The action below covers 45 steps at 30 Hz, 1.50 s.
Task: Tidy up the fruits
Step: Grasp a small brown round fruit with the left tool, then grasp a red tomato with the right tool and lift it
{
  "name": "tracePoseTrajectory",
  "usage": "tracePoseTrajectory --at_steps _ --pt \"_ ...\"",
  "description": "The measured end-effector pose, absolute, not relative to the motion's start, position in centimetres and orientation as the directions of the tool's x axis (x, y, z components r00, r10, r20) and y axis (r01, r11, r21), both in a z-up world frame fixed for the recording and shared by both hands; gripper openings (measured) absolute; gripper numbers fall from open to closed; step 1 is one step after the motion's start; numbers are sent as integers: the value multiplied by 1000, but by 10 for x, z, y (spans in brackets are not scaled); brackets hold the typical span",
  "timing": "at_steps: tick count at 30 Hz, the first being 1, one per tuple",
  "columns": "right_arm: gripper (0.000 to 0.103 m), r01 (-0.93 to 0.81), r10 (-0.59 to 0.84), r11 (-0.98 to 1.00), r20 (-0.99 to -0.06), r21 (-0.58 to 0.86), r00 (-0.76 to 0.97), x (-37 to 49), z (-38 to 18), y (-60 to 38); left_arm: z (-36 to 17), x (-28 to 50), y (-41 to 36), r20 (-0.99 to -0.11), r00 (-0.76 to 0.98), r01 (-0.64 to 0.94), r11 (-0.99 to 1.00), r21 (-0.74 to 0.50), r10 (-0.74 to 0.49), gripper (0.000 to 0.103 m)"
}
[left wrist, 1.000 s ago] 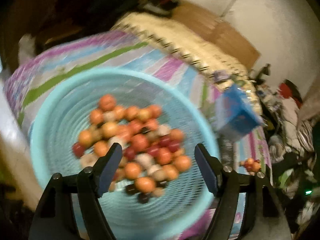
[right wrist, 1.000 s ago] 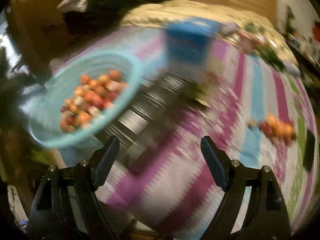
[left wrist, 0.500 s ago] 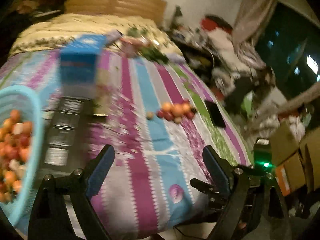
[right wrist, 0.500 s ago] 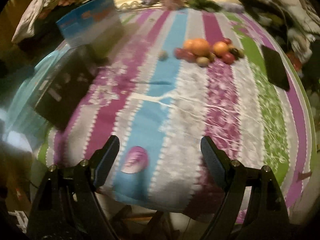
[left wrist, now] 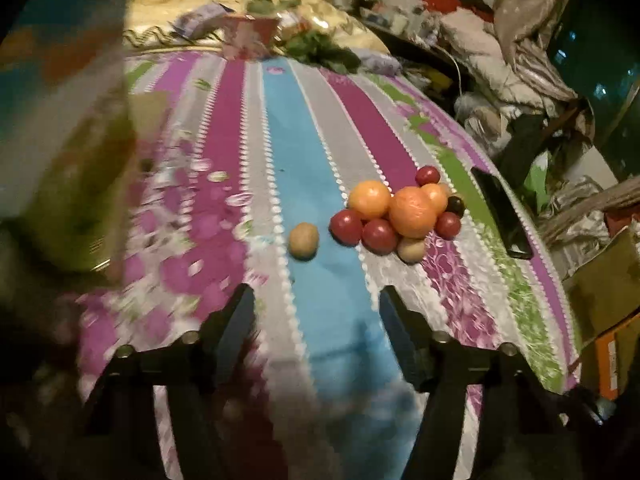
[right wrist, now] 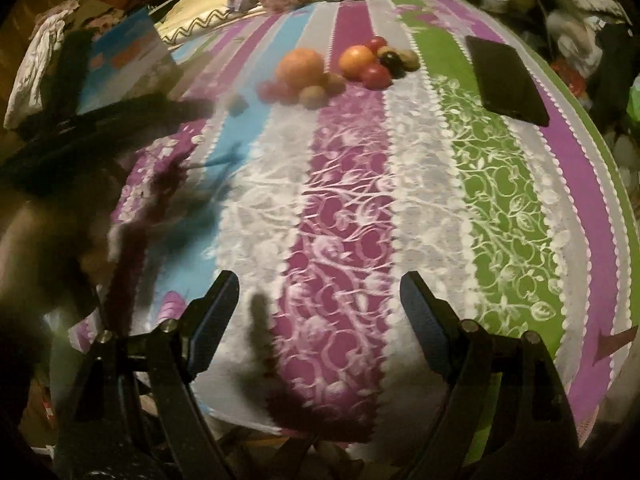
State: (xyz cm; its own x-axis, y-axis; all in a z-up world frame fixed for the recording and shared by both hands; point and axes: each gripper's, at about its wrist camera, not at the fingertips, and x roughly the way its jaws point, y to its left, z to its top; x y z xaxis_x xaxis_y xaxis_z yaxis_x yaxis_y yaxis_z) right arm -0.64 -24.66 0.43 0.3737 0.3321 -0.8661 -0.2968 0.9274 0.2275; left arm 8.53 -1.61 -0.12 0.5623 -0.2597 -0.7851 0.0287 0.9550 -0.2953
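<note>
Little looked sorted: the fruits [left wrist: 400,216] lay heaped on the bed [left wrist: 328,280] towards its right edge, a lone brown one [left wrist: 304,240] just left of the pile. My left gripper [left wrist: 316,312] was closing on nothing, the pile ahead and slightly right. My right gripper [right wrist: 318,300] gaped empty, fruits well beyond.

On the striped cloth [left wrist: 312,148] I count three oranges [left wrist: 412,212], four red fruits [left wrist: 346,227], two pale brown ones [left wrist: 304,240], one dark fruit [left wrist: 456,204], one phone [left wrist: 502,212].
</note>
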Motion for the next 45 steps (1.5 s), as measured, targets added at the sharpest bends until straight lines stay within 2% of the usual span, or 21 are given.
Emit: tracePoseTrajectory --at_steps 4,6,7,10,11,13,14,16,23,27,31,37,45 --pt "68 -294 345 925 -856 240 386 3 4 -256 -19 111 -20 -800 553 -6 960 -280 -231 57" --pt "67 -294 353 923 -851 248 389 10 4 -259 -25 118 -18 -813 544 -45 961 -274 -206 55" --pt "66 -294 356 922 -848 251 393 13 3 -261 -28 121 -16 -818 540 -63 959 -276 -200 51" --pt "57 -296 370 918 -838 264 400 24 3 -264 -30 127 -19 -815 550 -62 965 -256 -181 47" --pt "53 -298 374 916 -836 267 402 28 2 -264 -30 128 -20 -813 554 -56 966 -253 -181 45" --pt "44 -305 381 914 -830 270 407 33 1 -265 -31 132 -22 -815 552 -51 969 -242 -174 26" --pt "39 -307 383 913 -828 270 409 36 1 -265 -32 133 -23 -816 551 -50 970 -239 -173 22" --pt "32 -308 389 911 -822 275 416 45 0 -268 -30 132 -24 -812 554 -41 968 -247 -184 22" --pt "29 -297 362 924 -796 239 485 112 -2 -279 -17 103 -25 -788 570 -10 957 -290 -233 22" --pt "29 -245 382 923 -785 298 488 151 -3 -287 -15 97 -27 -783 567 -2 950 -311 -255 22" --pt "29 -250 270 955 -818 160 508 171 -2 -277 -17 98 -32 -787 553 15 948 -319 -273 22" --pt "29 -371 431 885 -795 281 427 150 -4 -265 -21 95 -31 -786 543 8 938 -347 -295 22" --pt "30 -365 398 900 -791 239 464 159 -15 -246 -23 97 -30 -788 541 -6 935 -354 -295 22"
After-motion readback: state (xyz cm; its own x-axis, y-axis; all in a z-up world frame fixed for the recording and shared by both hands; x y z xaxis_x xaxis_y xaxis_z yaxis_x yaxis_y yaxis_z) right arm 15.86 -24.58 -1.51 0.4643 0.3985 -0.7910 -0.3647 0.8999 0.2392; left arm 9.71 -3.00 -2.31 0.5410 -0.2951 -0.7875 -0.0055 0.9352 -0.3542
